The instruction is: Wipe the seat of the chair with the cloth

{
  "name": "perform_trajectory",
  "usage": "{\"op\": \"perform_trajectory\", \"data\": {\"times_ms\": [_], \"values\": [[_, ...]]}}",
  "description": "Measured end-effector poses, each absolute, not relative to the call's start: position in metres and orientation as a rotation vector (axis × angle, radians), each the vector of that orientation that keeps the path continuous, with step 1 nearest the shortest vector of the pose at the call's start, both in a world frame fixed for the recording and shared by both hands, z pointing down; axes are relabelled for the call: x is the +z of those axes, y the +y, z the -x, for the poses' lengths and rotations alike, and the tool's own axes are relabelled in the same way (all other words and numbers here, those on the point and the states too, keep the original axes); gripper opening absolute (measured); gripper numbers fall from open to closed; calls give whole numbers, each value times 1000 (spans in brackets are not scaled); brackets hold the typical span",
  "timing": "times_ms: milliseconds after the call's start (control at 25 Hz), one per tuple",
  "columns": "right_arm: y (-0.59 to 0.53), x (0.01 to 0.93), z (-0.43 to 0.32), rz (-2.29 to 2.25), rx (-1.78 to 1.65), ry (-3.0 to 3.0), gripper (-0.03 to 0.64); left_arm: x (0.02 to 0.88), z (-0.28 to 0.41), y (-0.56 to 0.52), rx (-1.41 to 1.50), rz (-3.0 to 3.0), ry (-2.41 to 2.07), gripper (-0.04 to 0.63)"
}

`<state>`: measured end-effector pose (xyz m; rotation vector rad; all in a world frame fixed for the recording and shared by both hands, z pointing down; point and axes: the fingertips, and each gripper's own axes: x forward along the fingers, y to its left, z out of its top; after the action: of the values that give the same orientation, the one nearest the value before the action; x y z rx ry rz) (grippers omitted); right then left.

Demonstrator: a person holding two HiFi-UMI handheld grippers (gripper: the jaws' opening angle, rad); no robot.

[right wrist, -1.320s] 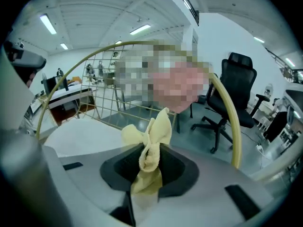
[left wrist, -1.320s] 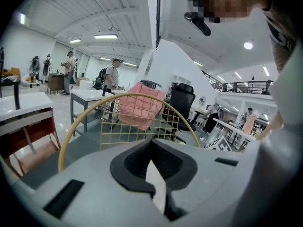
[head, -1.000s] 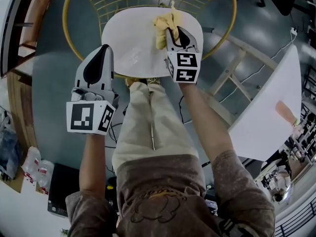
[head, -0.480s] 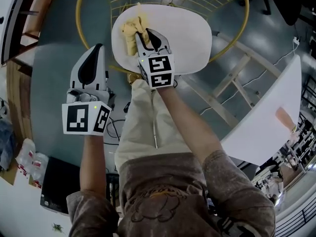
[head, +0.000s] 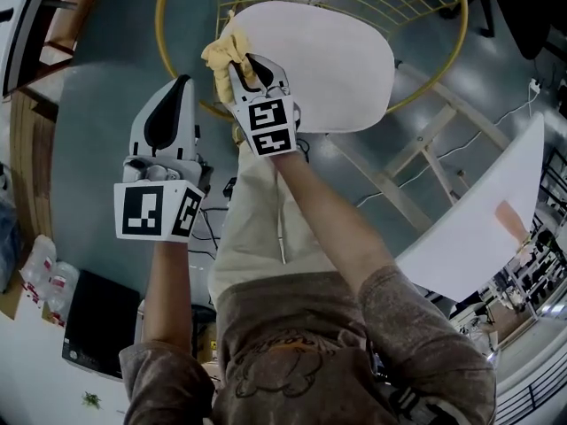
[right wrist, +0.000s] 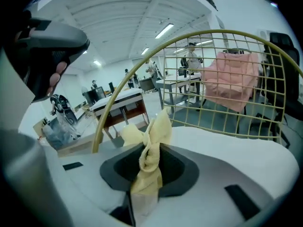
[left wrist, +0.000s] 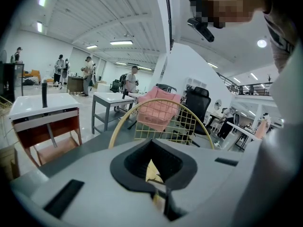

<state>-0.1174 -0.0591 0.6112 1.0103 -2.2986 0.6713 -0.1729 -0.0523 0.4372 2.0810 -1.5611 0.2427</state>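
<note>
**Firmly pinched cloth at the seat's left edge**

Up at the chair, the right gripper (head: 239, 67) had its jaws clamped on the yellow cloth (head: 225, 50). In the right gripper view the cloth (right wrist: 150, 150) was squeezed into a narrow twisted band between the jaws, and its loose end fanned out above them. From the head view, the bunched cloth lay at the left edge of the white seat (head: 332, 60), partly over the curved gold frame (head: 460, 34) of the chair. Whether the cloth pressed on the seat or only hung over its edge could not be told. Most of the seat stretched away bare to the right of the cloth.

The left gripper (head: 182, 83) was held just to the left of the right one, off the seat and over the grey floor (head: 97, 104). Its jaws were together with nothing gripped between them. In the left gripper view only a sliver of yellow showed past their dark inner recess.

The person's light trousers (head: 257, 211) ran down from beneath the seat's near edge. A white table (head: 478, 228) stood well off to the right. Through the wire back (right wrist: 227, 109) of the chair, something pink (right wrist: 232, 82) was draped farther off.
</note>
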Motion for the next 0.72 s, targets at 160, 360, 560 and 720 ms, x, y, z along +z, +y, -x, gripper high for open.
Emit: {"op": "perform_trajectory", "data": {"times_ms": [160,360,560,720], "values": [[-59,618,111,-1011,648,-2274,103,438,176,-50,241,-2072,-1564,9],[-62,627,88,-1028,617,-2225,103,439,172,-50,239,-2076,-1552,9],[-67,639,48,-1084,603,-2148,103,442,164,-50,248,-2091,-1527,9],[-72,642,16,-1130,588,-2100,103,443,156,-51,254,-2102,-1507,9]]}}
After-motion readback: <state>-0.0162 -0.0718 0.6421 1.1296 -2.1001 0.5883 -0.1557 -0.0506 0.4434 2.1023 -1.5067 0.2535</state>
